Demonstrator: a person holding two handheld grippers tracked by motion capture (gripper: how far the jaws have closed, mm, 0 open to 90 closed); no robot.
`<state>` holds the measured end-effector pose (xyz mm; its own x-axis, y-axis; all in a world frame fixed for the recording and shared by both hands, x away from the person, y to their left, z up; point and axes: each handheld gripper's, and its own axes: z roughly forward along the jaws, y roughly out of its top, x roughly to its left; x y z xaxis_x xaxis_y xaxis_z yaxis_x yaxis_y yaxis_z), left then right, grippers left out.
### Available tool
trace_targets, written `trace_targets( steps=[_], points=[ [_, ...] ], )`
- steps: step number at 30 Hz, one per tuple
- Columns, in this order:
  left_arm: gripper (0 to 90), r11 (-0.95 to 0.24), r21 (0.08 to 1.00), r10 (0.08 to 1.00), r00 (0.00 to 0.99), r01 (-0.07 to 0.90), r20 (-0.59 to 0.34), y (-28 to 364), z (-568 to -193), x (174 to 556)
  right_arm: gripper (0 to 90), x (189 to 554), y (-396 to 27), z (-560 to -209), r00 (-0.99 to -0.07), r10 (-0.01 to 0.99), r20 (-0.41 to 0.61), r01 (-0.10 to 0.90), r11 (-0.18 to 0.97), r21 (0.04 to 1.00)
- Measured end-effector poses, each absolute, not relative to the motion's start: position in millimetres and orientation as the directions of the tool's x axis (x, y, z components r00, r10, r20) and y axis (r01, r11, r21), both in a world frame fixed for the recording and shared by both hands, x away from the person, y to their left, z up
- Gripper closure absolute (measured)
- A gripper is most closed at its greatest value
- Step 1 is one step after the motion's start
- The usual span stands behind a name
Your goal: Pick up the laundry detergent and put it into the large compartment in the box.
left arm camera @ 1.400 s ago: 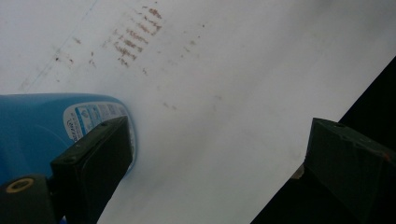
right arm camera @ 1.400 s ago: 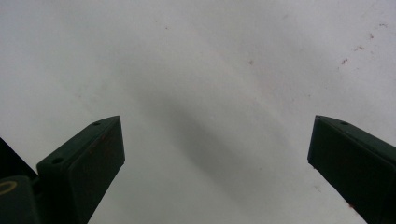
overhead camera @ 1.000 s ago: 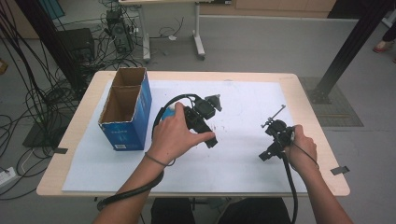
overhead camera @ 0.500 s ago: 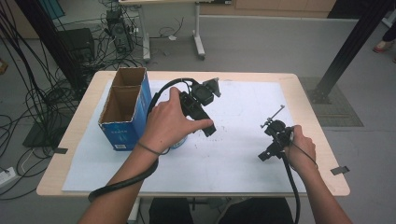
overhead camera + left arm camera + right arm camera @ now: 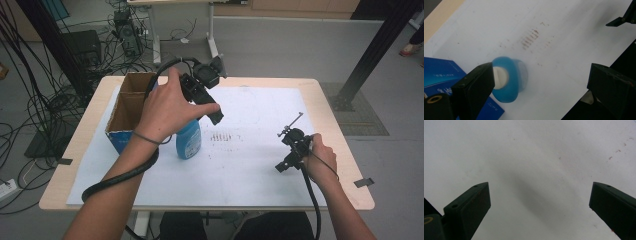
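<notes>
A blue bottle (image 5: 189, 141) with a white cap stands upright on the white sheet (image 5: 250, 165), right beside the blue cardboard box (image 5: 125, 112). My left gripper (image 5: 204, 95) is held in the air above and behind the bottle. In the left gripper view the bottle (image 5: 509, 80) sits below, close to the left jaw, and the left gripper (image 5: 541, 75) is wide open and holds nothing. My right gripper (image 5: 291, 150) rests low on the sheet at the right. In its own view the right gripper (image 5: 539, 195) is open over bare paper.
The open-topped box (image 5: 439, 72) stands at the table's left side. Faint brown marks (image 5: 222, 136) stain the sheet's middle. Cables and equipment lie on the floor beyond the left and far edges. A black post stands at the far right.
My left gripper has risen and moved toward the far edge, away from the table surface. The blue bottle now stands uncovered beside the box. The right gripper has stayed put.
</notes>
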<state>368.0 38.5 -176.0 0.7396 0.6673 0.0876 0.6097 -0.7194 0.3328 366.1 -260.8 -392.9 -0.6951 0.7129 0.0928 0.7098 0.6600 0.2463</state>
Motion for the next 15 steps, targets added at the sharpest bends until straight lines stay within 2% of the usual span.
trace_targets(
  steps=[15],
  points=[
    [7.9,-0.667,0.341,0.717,0.695,0.662,0.053,63,-180,390,3.3,365,-260,-391,-0.7,0.709,0.084,0.704,0.665,0.25]
  ],
)
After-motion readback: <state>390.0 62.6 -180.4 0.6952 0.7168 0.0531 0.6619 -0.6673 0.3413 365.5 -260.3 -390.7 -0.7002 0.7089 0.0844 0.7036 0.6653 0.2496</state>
